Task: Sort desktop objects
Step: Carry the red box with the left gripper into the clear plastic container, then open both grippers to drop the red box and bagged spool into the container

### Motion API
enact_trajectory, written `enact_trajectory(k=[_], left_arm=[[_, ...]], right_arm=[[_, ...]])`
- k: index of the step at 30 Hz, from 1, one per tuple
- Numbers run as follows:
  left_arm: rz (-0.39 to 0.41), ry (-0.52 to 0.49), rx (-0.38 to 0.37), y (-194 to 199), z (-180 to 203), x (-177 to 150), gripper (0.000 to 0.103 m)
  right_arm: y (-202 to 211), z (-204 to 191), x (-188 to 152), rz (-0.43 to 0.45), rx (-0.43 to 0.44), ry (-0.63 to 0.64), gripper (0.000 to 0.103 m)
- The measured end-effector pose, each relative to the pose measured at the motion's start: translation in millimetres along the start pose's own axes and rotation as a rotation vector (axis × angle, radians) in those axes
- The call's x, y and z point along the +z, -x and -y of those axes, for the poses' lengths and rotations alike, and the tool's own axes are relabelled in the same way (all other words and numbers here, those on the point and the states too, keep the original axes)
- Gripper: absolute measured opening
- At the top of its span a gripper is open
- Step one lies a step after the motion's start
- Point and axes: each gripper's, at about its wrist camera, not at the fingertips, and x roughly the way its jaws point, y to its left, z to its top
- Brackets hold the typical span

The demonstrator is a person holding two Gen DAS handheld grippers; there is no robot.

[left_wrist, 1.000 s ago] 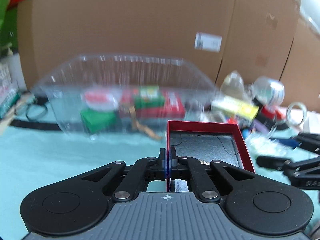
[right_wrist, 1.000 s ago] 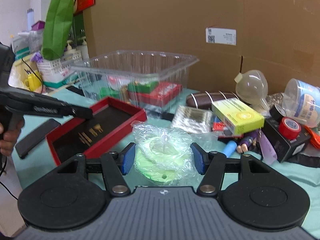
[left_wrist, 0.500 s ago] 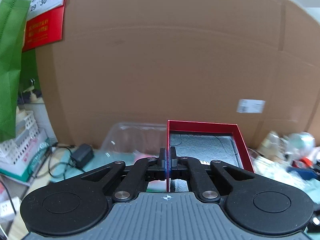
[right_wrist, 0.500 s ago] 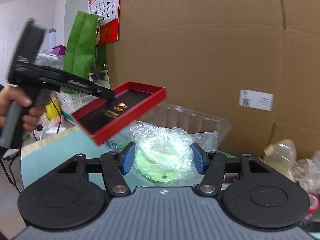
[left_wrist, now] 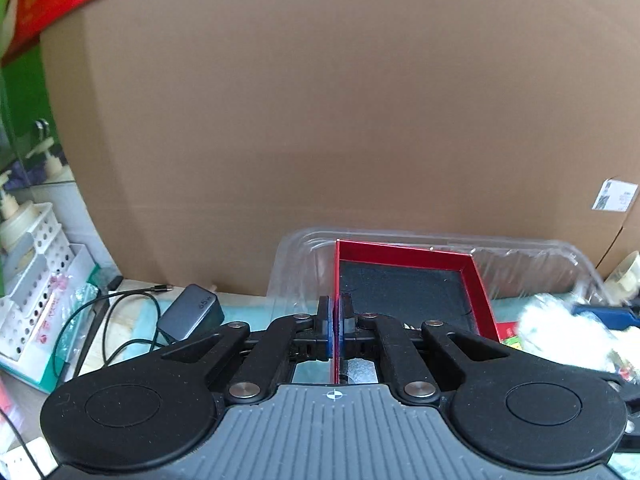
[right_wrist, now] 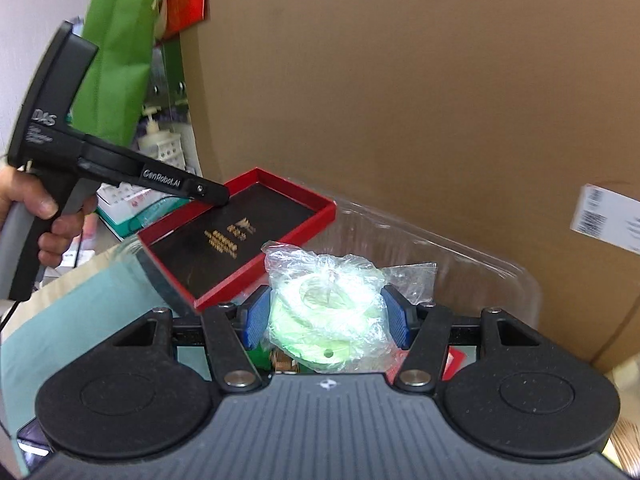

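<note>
My left gripper is shut on the left wall of a red box lid with a black lining, held in the air over the clear plastic bin. In the right wrist view the same lid hangs tilted above the bin's left end, with the left gripper clamped on its edge. My right gripper is shut on a green reel wrapped in clear plastic, held over the bin.
A large cardboard box stands right behind the bin. A grey charger with its cable and a white holed rack lie at the left. A green bag hangs at the back left. Teal cloth covers the table.
Both grippers have risen from the table and moved toward the bin. The red lid and the wrapped green reel now hang over the bin.
</note>
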Motion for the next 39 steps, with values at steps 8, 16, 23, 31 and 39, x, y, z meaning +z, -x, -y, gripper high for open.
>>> enact_trajectory(k=[8,16,23,31,39], left_arm=[[0.051,0.067,-0.029,3.6,-10.9,3.7,0.065],[0.123,0.120,-0.070,20.2,-3.3,-6.1,0.103],[0.085,0.067,-0.088,24.3,16.9,-12.9,0.103],[0.121,-0.031,-0.065,50.3,46.0,-25.0,0.103],[0.167,-0.068,-0.045,88.1,73.3,-39.2,0.103]], right_arm=[[-31.8,-5.4,20.5,-0.062,-0.056,0.096,0.086],[-14.0,4.5,19.9,-0.008,-0.090,0.056,0.102],[-8.4,5.9,18.3,-0.031,-0.108,0.017,0.102],[16.1,4.8,9.0,-0.005,-0.099,-0.006,0.103],[51.4,4.2,-3.1,0.053,-0.099,-0.055,0.103]])
